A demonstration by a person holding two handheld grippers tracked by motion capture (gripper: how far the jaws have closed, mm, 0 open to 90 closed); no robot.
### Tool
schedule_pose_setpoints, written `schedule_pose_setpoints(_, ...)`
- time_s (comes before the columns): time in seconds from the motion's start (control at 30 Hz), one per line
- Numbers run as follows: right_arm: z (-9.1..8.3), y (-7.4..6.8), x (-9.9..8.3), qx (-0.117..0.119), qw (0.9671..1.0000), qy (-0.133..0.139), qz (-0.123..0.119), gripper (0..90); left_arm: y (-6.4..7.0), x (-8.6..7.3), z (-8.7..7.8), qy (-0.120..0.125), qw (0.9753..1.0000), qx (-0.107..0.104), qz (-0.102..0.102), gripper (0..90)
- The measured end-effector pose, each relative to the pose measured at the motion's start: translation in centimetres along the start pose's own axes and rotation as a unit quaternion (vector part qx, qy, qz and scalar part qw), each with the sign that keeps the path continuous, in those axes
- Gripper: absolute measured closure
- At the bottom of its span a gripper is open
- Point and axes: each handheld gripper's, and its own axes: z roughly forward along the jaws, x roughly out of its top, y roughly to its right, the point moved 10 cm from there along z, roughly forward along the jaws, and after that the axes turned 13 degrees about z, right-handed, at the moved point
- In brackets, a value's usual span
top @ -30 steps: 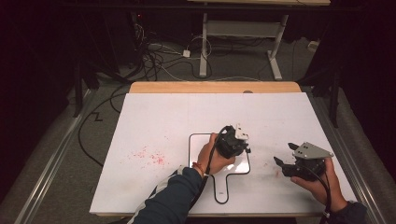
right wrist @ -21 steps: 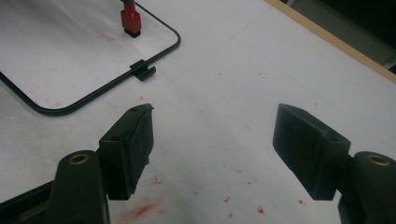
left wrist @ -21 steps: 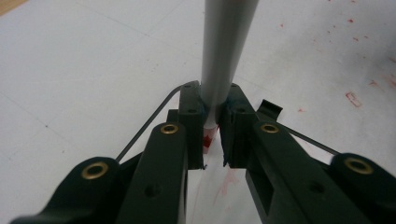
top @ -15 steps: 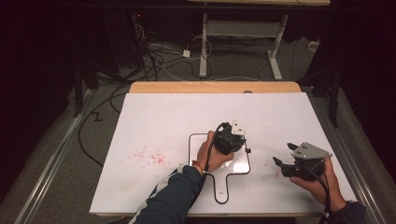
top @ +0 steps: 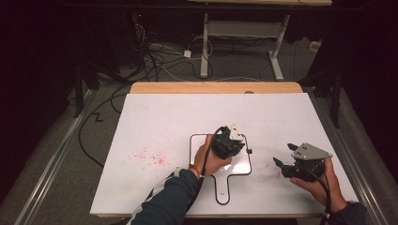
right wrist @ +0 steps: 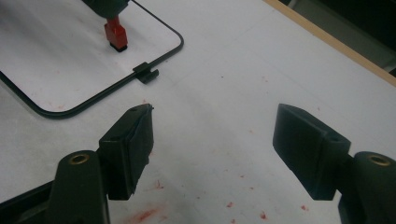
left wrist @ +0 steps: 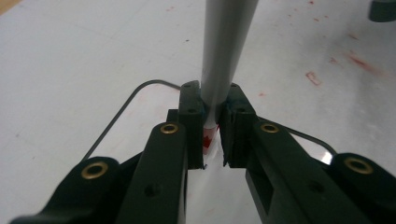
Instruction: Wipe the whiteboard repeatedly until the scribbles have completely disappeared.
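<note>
A white board with a thin black rim and a handle lies near the table's front edge. My left gripper stands over it, shut on a grey stick with a red end. In the right gripper view that red end points down at the board's white face, touching it or nearly so. My left gripper's tips clamp the stick from both sides. My right gripper is held to the right of the board, above the table, open with nothing between its jaws.
Red smears mark the white table sheet left of the board, and more red specks lie under my right gripper. A small black clip sits on the board's rim. A wooden strip runs along the table's far edge.
My left gripper has shifted slightly left and toward the person over the board, still holding the stick. My right gripper has stayed where it was.
</note>
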Motion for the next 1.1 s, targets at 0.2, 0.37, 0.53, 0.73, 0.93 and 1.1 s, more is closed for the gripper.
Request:
schedule_pose_setpoints(0.2,-0.1,0.1,-0.1,-0.002,1.0000,0.001,0.001,29.6,-2.1,-1.5,-0.8,-0.003,0.9989,0.013,-0.045,78.5)
schedule_pose_setpoints(0.37,-0.1,0.2,-0.1,-0.003,1.0000,0.001,0.001,29.6,-0.6,-1.3,-1.1,0.002,0.9994,-0.011,-0.033,78.5)
schedule_pose_setpoints(0.53,-0.1,0.2,-0.1,-0.006,1.0000,-0.001,0.001,29.6,-1.4,-1.5,-1.0,-0.015,0.9994,0.025,-0.017,78.5)
schedule_pose_setpoints(0.73,0.0,0.1,-0.1,-0.004,1.0000,-0.002,-0.002,29.6,-1.7,-1.9,-1.3,-0.002,0.9989,0.003,-0.047,78.5)
schedule_pose_setpoints(0.93,-0.1,0.1,0.0,-0.005,1.0000,0.000,-0.001,29.6,-1.0,-1.4,-1.1,-0.017,0.9997,0.014,-0.013,78.6)
schedule_pose_setpoints(1.1,-0.1,0.1,-0.1,-0.007,1.0000,-0.001,-0.002,29.6,-3.2,-3.4,-2.2,-0.030,0.9977,0.037,-0.049,78.6)
